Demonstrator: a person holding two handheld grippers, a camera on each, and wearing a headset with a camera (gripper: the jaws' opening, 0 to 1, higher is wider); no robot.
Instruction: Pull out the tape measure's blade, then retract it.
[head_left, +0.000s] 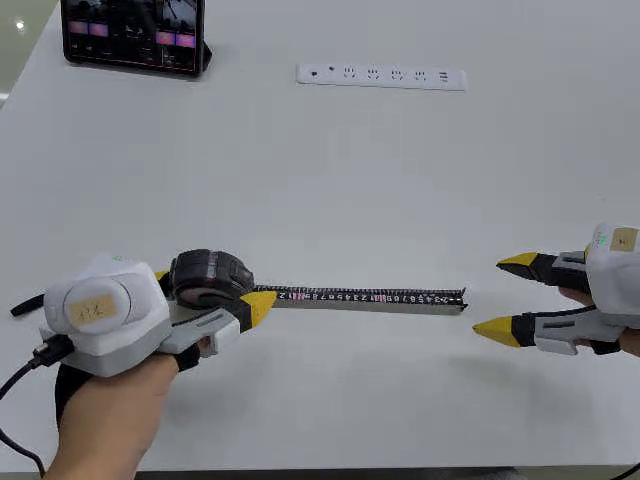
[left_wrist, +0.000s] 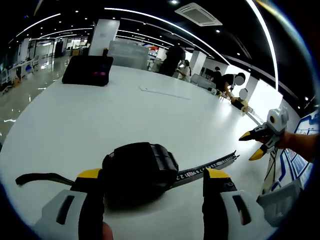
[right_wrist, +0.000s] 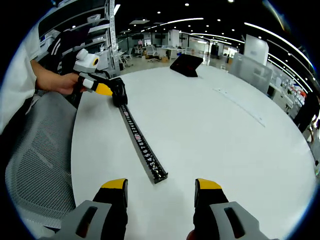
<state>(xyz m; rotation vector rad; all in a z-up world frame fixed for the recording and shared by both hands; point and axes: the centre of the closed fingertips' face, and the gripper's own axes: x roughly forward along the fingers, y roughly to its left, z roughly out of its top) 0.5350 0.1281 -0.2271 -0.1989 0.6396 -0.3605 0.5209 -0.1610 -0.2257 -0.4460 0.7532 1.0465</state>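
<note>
The tape measure (head_left: 208, 278) is lying at the white table's (head_left: 400, 180) near left between the left gripper's (head_left: 209, 290) released jaws, its blade (head_left: 370, 297) reaching right toward the released right gripper (head_left: 503, 295), so retracting is seemingly coming next, calling for a steadied case

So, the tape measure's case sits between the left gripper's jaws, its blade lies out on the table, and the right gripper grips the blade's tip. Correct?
No: the right gripper is open, apart from the blade tip, as the right gripper view shows. Rest holds.
</note>
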